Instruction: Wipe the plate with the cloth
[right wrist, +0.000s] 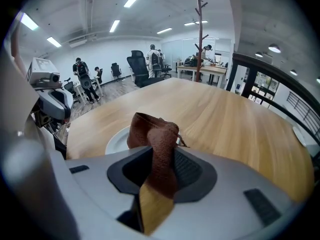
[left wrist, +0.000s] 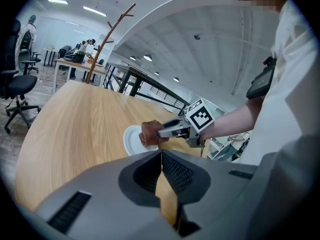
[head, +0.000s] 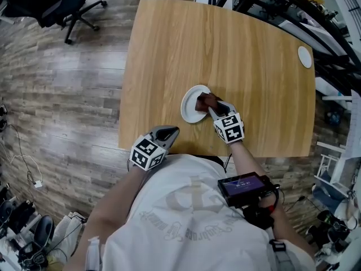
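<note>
Here, right gripper [head: 212, 107] tight on cloth [head: 202, 101] over plate [head: 188, 109]; left gripper [head: 170, 132] closed.

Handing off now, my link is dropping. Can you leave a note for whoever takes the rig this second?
Right tongs: shut on the brown cloth, held at the right rim of the white plate.
Left tongs: shut, empty, at the near edge of the table, apart from the plate.
Done: cloth grasped and at the plate.
Left: wipe across the plate; how much is already wiped cannot be told.
</note>
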`<state>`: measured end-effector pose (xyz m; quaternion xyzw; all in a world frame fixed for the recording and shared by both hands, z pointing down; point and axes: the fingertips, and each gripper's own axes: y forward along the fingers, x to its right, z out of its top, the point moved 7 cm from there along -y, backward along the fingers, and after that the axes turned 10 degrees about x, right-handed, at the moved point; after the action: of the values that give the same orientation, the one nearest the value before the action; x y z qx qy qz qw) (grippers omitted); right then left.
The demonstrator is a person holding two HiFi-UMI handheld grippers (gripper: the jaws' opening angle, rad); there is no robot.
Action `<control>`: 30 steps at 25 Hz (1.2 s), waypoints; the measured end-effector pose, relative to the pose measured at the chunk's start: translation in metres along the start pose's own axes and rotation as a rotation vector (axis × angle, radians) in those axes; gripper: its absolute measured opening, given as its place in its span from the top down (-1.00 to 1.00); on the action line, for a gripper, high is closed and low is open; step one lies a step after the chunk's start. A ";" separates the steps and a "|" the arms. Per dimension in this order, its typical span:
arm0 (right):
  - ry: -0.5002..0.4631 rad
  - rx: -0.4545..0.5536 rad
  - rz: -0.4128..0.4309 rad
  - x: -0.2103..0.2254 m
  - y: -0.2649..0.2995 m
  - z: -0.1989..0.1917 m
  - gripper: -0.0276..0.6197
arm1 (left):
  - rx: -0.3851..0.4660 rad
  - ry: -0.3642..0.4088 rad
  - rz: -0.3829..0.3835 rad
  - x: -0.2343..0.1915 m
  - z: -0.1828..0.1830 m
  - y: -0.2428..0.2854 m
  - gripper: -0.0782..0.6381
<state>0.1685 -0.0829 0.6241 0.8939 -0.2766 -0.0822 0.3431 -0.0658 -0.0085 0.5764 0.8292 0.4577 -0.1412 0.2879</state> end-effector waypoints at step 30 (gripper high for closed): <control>-0.192 0.032 0.137 -0.022 0.076 0.074 0.53 | 0.002 -0.044 0.077 -0.016 -0.004 -0.021 0.75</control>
<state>0.0922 -0.1591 0.6179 0.8663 -0.3699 -0.1391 0.3055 -0.0927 -0.0081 0.5803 0.8433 0.4187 -0.1486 0.3025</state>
